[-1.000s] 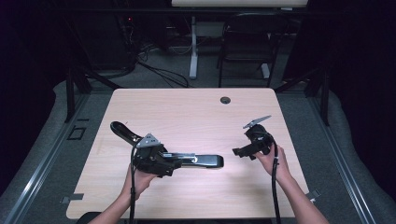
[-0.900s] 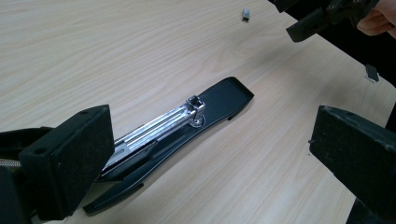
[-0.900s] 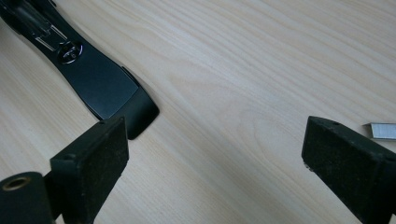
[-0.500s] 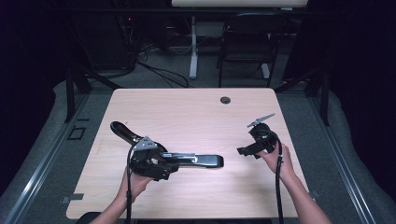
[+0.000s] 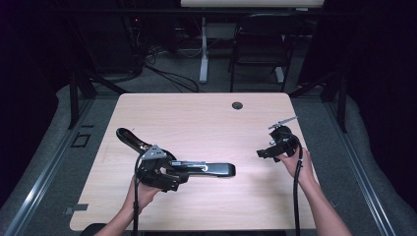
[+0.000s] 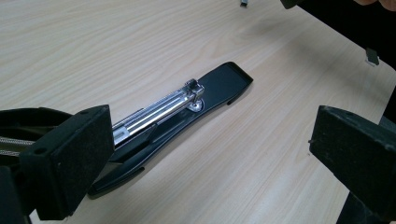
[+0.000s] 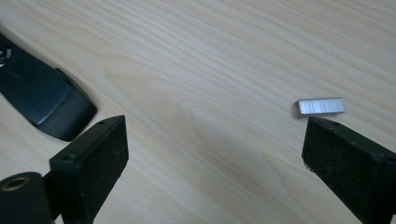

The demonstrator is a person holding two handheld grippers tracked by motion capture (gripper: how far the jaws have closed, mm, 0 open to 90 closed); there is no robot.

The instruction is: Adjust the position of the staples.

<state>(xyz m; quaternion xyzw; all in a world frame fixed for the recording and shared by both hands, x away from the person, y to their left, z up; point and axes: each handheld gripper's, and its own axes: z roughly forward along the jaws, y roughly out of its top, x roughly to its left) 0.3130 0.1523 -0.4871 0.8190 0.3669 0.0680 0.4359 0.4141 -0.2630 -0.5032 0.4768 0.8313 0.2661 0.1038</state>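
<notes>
A black stapler (image 5: 211, 169) lies swung open on the wooden table (image 5: 196, 118), its lid (image 5: 129, 138) folded back to the left. Its metal staple channel (image 6: 161, 108) faces up. My left gripper (image 5: 169, 173) hovers over the stapler's hinge end, jaws wide open. In the left gripper view the stapler's base (image 6: 224, 81) runs away from the left jaw of this gripper (image 6: 210, 168). My right gripper (image 5: 265, 152) is held near the table's right edge, open and empty. Just beyond the right jaw of that gripper (image 7: 219, 172) a short strip of staples (image 7: 321, 106) lies flat. The stapler's base tip (image 7: 44, 102) lies to the left.
A round cable hole (image 5: 237, 105) sits near the table's far edge. A chair (image 5: 260, 44) and a desk leg (image 5: 203, 49) stand on the floor beyond. The table's right edge (image 5: 305, 147) runs close to my right hand.
My right gripper has drifted a little to the right and away. The left gripper and the stapler have barely moved.
</notes>
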